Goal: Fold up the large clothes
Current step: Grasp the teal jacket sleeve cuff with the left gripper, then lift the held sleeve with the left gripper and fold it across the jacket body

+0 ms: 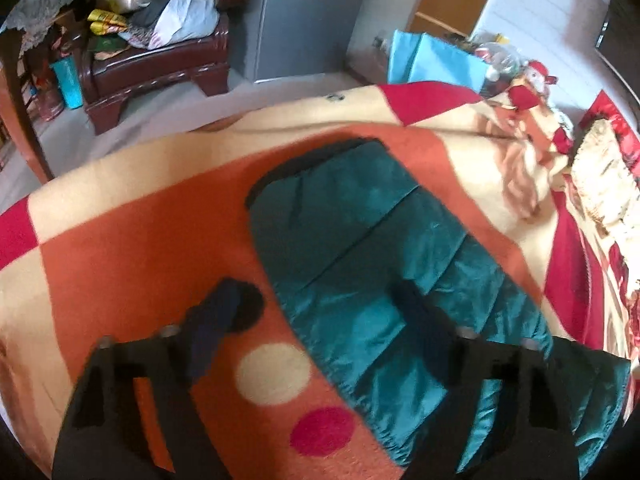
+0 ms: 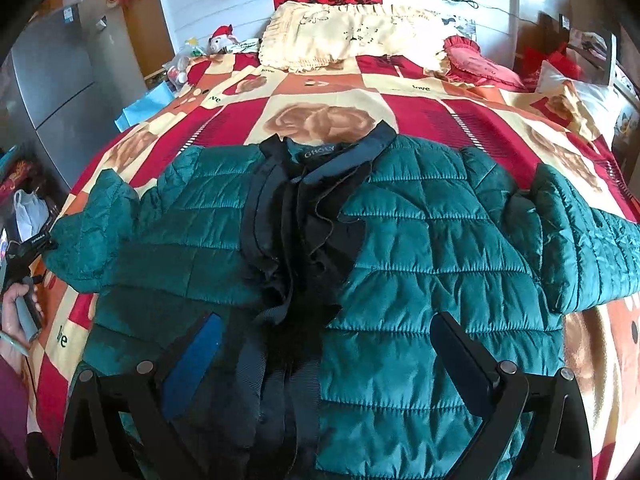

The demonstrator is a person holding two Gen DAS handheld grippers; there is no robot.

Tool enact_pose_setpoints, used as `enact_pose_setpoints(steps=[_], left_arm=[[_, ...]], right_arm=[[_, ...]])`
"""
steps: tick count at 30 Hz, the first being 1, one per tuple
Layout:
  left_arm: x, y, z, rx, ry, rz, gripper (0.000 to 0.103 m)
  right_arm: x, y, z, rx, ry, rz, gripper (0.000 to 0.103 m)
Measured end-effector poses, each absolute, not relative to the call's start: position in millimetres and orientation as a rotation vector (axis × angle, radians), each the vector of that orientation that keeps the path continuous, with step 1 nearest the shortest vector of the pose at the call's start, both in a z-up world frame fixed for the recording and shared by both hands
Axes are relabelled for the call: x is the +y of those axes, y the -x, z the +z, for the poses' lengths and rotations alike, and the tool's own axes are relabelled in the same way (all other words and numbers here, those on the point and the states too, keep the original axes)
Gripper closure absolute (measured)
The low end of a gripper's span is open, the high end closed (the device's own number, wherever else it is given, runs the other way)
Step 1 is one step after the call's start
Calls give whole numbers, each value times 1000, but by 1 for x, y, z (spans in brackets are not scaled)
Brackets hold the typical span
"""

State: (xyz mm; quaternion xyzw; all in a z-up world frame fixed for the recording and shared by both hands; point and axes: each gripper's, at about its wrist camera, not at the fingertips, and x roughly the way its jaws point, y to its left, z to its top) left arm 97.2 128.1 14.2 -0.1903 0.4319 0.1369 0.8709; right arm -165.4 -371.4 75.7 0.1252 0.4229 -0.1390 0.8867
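Note:
A teal quilted jacket (image 2: 420,248) with black front trim (image 2: 296,232) lies face up on the bed, collar toward the headboard and both sleeves spread out. My right gripper (image 2: 324,328) is open above the jacket's lower front, holding nothing. In the left wrist view one teal sleeve (image 1: 372,248) stretches across the orange blanket, its black cuff (image 1: 320,156) at the far end. My left gripper (image 1: 320,300) is open just above that sleeve's near part, one finger over the blanket, the other over the sleeve. The left gripper (image 2: 28,252) also shows in the right wrist view by the sleeve end.
The bed carries a red, orange and cream patterned blanket (image 2: 328,92) with a cream pillow (image 2: 352,36) and red cushion (image 2: 480,64) at the head. A grey fridge (image 1: 308,16), a cluttered brown armchair (image 1: 160,64) and a blue bag (image 1: 436,60) stand beside the bed.

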Motion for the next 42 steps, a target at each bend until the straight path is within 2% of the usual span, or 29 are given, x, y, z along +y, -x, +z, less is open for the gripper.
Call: enact_pose_setpoints(steps=[2,3,4,5,7,16,24,29,35,42], left_arm=[[123,-101,16,913,380,252,58],[121,-102,17,914,371,245,64],[120,-102,20,913,365,236,77],[119,-100,23,910,366,226,83],[119,-91,32,886,380,203,87],[84,-31,103,757,321,64,89],[20,19,166,680,237,-133,91],[-26,45,188,655,171,-237,91],[-49,49,180,683,163,-247,90],[20,7,110,893,457,-160,90]], right_arm=[[-372,164,72,888,-267,-287,0],[-372,164,71,891,-272,-286,0],[-372,164,70,892,-275,-285,0],[-372,165,69,893,-279,-285,0],[-372,166,69,894,-287,-284,0],[-373,180,81,866,-297,-288,0],[-378,198,90,854,-303,-305,0],[-383,213,97,832,-315,-313,0],[-388,229,101,822,-329,-318,0],[-394,238,99,824,-350,-322,0]])
